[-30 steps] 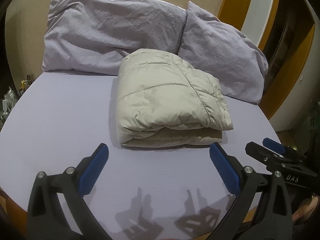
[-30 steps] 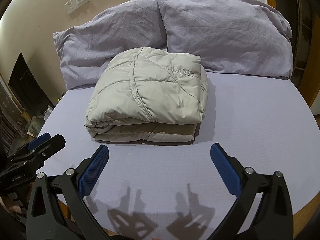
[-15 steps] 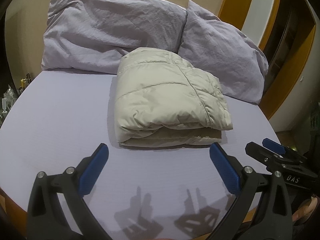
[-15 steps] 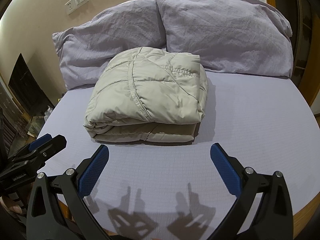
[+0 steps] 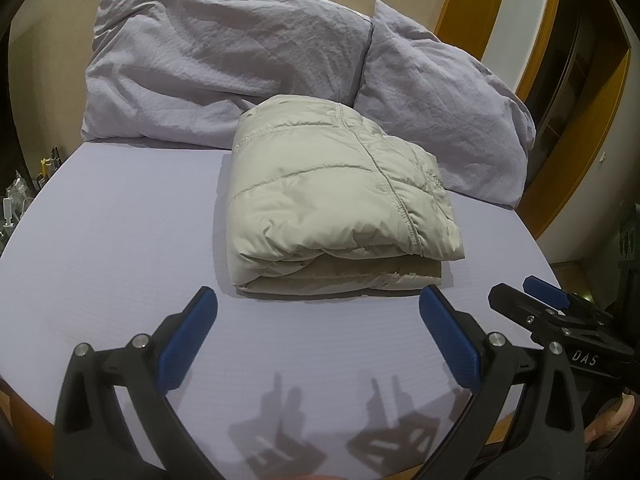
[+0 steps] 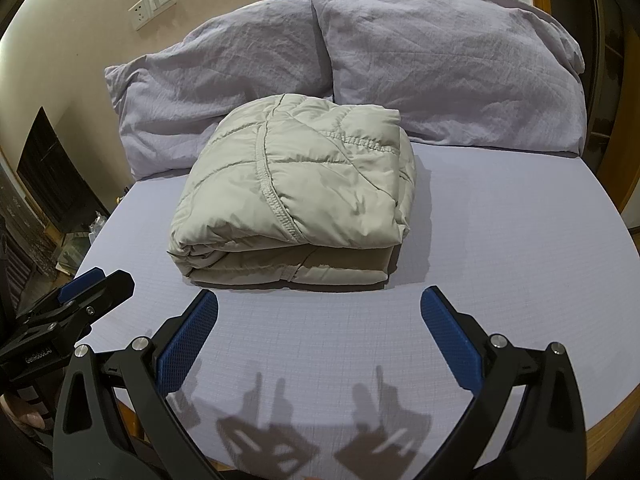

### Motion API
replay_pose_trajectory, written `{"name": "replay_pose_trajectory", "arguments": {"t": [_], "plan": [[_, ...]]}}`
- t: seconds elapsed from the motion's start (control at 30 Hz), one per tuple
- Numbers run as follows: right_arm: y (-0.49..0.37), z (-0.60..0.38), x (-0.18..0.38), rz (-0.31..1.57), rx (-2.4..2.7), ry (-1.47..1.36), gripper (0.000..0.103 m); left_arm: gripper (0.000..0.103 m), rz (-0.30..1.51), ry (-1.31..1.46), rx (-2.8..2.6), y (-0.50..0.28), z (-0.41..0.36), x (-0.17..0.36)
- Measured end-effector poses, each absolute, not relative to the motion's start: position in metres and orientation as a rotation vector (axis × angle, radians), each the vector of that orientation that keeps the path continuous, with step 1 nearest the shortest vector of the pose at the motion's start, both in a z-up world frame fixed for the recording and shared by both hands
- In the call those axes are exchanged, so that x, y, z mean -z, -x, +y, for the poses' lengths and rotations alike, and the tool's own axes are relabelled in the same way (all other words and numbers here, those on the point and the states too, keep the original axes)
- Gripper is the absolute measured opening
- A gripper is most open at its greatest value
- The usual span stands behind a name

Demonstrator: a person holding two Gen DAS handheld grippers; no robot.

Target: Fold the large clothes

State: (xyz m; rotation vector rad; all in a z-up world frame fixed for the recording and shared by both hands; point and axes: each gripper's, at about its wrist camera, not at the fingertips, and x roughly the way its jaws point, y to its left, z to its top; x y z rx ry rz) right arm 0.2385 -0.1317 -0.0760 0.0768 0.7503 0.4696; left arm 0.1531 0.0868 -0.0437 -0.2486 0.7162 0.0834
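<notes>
A beige quilted puffer jacket (image 5: 332, 200) lies folded into a thick square bundle on the lilac bed sheet (image 5: 112, 240), its far edge against the pillows. The same jacket (image 6: 296, 196) fills the middle of the right wrist view. My left gripper (image 5: 318, 300) hovers open just in front of the bundle's near edge, nothing between its blue pads. My right gripper (image 6: 320, 300) is likewise open and apart from the jacket. In each view the other gripper shows low at the side: the right one (image 5: 548, 308), the left one (image 6: 88, 288).
Two crumpled lilac pillows (image 5: 224, 64) (image 6: 448, 60) lean on the beige wall behind the jacket. A wall socket plate (image 6: 154, 4) is above them. Wooden bed rim (image 6: 600, 412) runs along the near edge. Dark furniture and clutter (image 6: 52, 176) stand left of the bed; a wooden doorframe (image 5: 572, 152) rises right.
Both views have barely shifted; the jacket sits marginally higher in frame. Both grippers stay open and nothing was taken hold of or moved.
</notes>
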Motion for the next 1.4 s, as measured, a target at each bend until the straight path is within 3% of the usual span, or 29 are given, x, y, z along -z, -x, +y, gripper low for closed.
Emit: {"name": "replay_pose_trajectory", "arguments": {"t": [1.4], "plan": [[-0.2427,-0.1308,0.0795,0.762,-0.469,-0.082,0.102,0.101,0.727,0.267,-0.098,-0.1597,0.0900,0.0481]]}}
